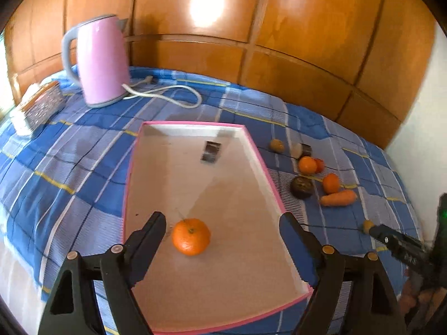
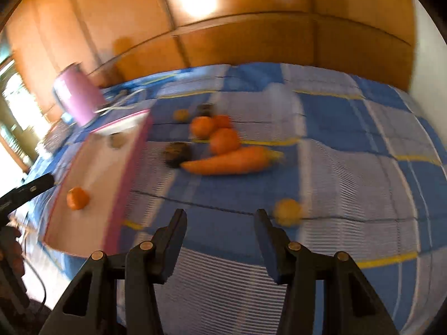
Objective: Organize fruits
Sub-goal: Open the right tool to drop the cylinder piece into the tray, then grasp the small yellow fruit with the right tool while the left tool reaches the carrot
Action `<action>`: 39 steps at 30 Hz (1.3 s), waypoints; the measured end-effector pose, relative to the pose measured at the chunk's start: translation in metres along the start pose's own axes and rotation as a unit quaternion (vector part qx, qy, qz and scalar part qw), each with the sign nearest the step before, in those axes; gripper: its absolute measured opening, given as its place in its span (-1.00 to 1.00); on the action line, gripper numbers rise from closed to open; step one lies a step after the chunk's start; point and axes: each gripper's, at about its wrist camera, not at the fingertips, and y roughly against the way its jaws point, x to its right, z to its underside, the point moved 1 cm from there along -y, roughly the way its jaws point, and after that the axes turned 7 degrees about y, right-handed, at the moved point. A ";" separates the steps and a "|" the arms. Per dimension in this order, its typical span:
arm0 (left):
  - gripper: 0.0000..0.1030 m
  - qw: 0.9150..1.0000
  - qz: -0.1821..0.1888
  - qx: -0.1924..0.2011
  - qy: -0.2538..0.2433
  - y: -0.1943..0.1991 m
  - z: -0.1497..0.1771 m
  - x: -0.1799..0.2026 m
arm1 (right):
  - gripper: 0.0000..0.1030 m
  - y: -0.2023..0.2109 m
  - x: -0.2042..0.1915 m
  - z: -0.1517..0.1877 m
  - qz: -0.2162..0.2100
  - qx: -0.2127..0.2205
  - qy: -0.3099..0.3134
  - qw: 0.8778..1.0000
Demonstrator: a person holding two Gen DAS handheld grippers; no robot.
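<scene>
Left gripper [image 1: 222,224] jaws wide around released orange [image 1: 191,236] in tray [image 1: 272,184]; right gripper [image 2: 220,224] jaws narrow, empty, small yellow fruit [image 2: 287,211] at two o'clock.

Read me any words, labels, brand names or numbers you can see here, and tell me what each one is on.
None can be read.
Sticker inside the pink-rimmed tray: too blurred to read.
Pale marks on the right gripper's arm: too small to read.
Pink kettle: no text visible.
</scene>
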 end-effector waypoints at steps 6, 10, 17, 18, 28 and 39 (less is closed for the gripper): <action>0.63 0.999 0.035 -0.010 -0.029 -0.004 -0.001 0.022 | -0.28 -0.003 0.021 -0.001 0.027 0.001 -0.015 1.000; 0.63 0.996 0.064 -0.025 -0.055 -0.008 0.002 0.037 | -0.28 -0.011 0.023 -0.001 0.051 -0.011 -0.010 0.999; 0.61 0.990 0.100 -0.027 -0.100 -0.012 0.001 0.066 | -0.39 -0.030 0.026 -0.003 0.075 -0.021 0.006 0.997; 0.59 0.988 0.105 -0.029 -0.105 -0.014 0.001 0.070 | -0.51 -0.031 0.025 -0.003 0.083 -0.021 0.013 0.996; 0.07 0.972 0.145 -0.084 -0.165 -0.045 0.005 0.120 | -0.52 -0.031 0.036 -0.004 0.055 -0.019 -0.008 0.998; 0.10 0.955 0.157 -0.115 -0.224 -0.096 0.000 0.180 | -0.52 -0.030 0.038 -0.004 0.043 -0.024 -0.010 0.999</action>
